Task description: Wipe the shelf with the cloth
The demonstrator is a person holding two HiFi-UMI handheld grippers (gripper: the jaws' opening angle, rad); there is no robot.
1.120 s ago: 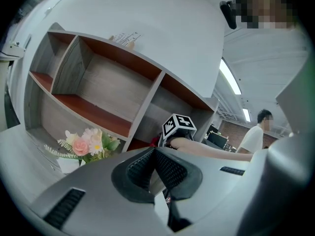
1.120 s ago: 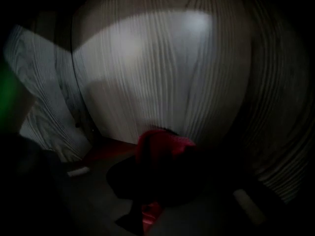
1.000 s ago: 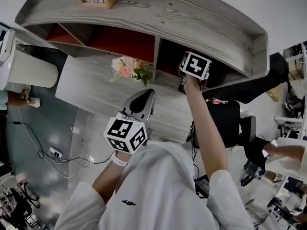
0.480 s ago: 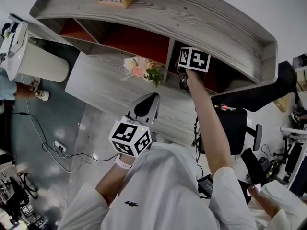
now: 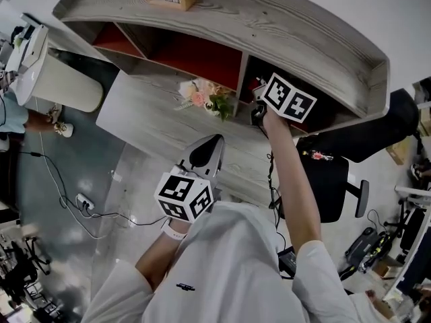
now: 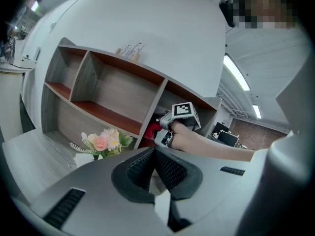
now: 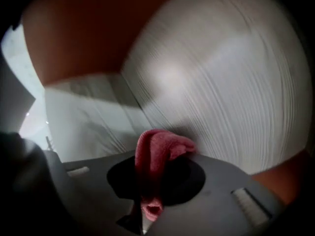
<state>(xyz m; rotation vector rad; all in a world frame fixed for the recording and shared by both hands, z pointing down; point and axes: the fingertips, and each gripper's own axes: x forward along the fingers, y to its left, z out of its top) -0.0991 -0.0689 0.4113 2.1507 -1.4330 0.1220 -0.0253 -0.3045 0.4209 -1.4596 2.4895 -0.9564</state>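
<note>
RIGHT: your right gripper clamps the cloth, which protrudes past its tips, inside the shelf's right compartment | LEFT: your left gripper is closed, empty, before the shelf.

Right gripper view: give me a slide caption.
Right claw shut on a pink cloth, facing the shelf compartment's grey wood-grain wall.

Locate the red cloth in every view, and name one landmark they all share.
Head view: not visible; the right gripper, inside the shelf's right-hand compartment, hides it.
Left gripper view: centre; the cloth is a red patch just left of the right gripper, in that compartment.
Right gripper view: lower centre, pinched between the jaws.
Shared landmark: the right-hand compartment.
</note>
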